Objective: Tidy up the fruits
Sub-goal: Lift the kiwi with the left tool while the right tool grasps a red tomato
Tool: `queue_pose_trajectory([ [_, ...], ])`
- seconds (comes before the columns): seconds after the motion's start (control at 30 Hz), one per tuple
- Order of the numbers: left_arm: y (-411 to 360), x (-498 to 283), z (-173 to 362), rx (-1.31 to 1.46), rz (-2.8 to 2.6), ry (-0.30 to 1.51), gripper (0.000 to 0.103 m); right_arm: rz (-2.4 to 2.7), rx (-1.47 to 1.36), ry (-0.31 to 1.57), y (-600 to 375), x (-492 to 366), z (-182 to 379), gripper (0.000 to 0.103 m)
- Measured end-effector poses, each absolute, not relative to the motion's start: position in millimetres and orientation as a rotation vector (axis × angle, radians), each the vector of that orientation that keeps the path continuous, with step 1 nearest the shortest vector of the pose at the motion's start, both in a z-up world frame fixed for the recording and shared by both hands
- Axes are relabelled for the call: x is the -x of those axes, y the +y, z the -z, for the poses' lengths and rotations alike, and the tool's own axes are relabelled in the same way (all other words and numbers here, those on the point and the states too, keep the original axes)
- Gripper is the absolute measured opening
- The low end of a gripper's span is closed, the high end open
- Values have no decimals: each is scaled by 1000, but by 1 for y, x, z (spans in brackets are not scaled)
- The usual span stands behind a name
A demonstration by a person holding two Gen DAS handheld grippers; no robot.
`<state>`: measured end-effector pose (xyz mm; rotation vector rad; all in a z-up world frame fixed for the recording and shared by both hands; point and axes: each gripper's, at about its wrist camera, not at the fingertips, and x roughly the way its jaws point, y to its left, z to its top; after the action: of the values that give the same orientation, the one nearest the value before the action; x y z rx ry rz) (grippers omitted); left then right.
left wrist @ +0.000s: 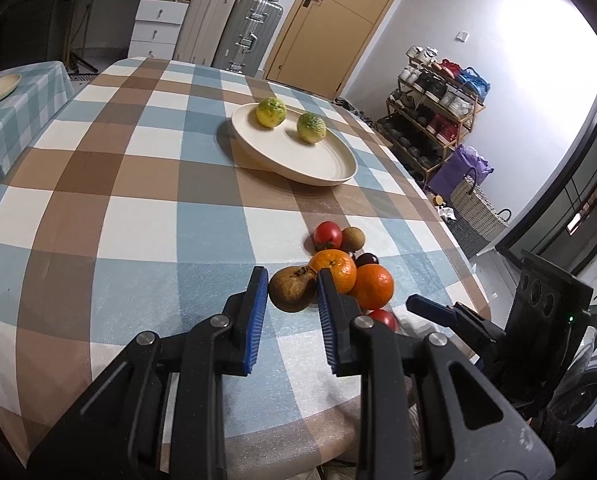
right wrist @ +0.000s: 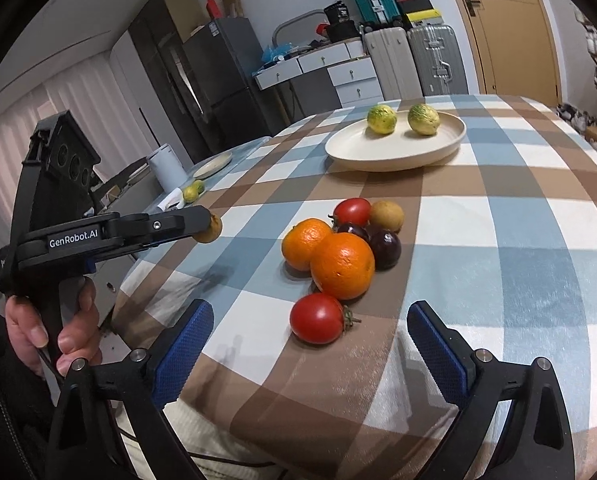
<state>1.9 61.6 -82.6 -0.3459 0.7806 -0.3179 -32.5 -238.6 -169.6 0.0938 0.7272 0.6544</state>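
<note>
Left hand-held gripper (left wrist: 292,286): jaws closed onto a brown pear (left wrist: 291,289), which sits at the very tips of the blue pads. In the right wrist view the pear (right wrist: 210,229) appears clear of the desk (right wrist: 498,208), carried out to the left of the fruit pile.

Right hand-held gripper (right wrist: 310,322): jaws wide apart, holding nothing, low at the near edge of the desk with a red tomato (right wrist: 318,319) lying between them.

Remaining pile, touching one another: two oranges (right wrist: 341,266), a second tomato (right wrist: 352,211), dark plums (right wrist: 385,248), a small tan fruit (right wrist: 387,216). The cream plate (right wrist: 350,152) sits well apart at the far side and holds two yellow-green citrus (right wrist: 382,119).

Risks, as judged:
- Tip-only hold on a tapered, uneven pear; it could pivot or slip out during carry and drop onto the pile or the desk.
- Near tomato is round and close to the desk edge; an off-centre close could squirt it forward into the oranges or off the edge.
- Plate rim is shallow; a fruit released with speed may roll into the citrus or over the rim.
</note>
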Motion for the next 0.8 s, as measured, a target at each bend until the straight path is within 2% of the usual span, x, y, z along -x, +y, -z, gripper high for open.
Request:
queue_pose_trajectory([
  [0.1, 63, -2, 85, 353, 312, 788, 22, -654, -69, 752, -232, 28, 174, 78],
  [0.17, 61, -2, 86, 349, 309, 789, 22, -646, -63, 765, -230, 26, 177, 74],
  [0.23, 60, -3, 87, 350, 308, 791, 22, -645, -56, 771, -229, 26, 179, 64],
  [0.37, 60, -4, 88, 350, 307, 793, 22, -630, -48, 777, -230, 25, 183, 40],
  [0.8, 53, -23, 80, 342, 318, 782, 22, -655, -158, 698, -264, 31, 171, 35],
])
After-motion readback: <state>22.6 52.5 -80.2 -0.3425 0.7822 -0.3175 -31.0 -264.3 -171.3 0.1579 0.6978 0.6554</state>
